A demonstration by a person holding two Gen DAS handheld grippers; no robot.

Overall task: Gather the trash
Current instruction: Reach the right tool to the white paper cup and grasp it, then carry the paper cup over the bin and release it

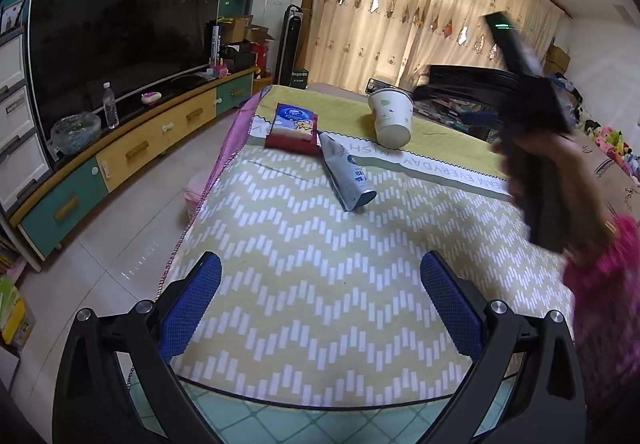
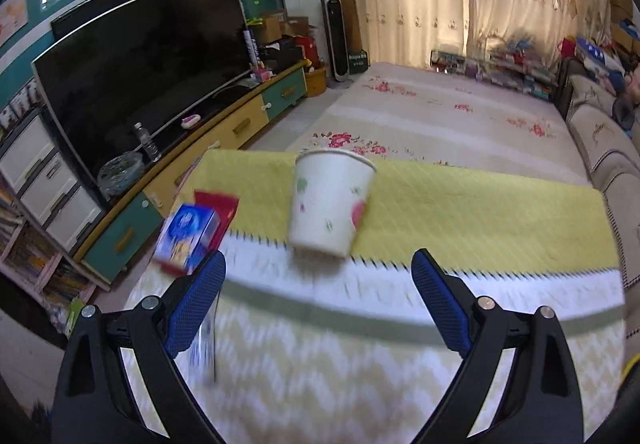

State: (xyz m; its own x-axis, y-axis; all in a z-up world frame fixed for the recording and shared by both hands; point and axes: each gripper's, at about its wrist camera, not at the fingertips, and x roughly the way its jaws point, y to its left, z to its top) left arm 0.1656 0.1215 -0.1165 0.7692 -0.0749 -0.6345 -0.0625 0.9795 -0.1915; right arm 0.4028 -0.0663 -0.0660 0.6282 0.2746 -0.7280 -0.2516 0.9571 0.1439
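While both grippers hang wide open, the right gripper (image 2: 319,296) faces the paper cup (image 2: 329,200) standing on the counter (image 2: 500,212). It looks light and crushable, so a gentle hold across its middle seems wise.

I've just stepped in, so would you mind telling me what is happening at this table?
A person is holding a two-finger gripper in each hand over a cloth-covered table to collect trash. Three pieces lie on it untouched: a paper cup, a flattened silver-blue pouch and a red-and-blue snack box. The right gripper is open and pointed at the cup, not yet touching it; its view is motion-blurred. The left gripper is open too, empty, nearer the table's edge.
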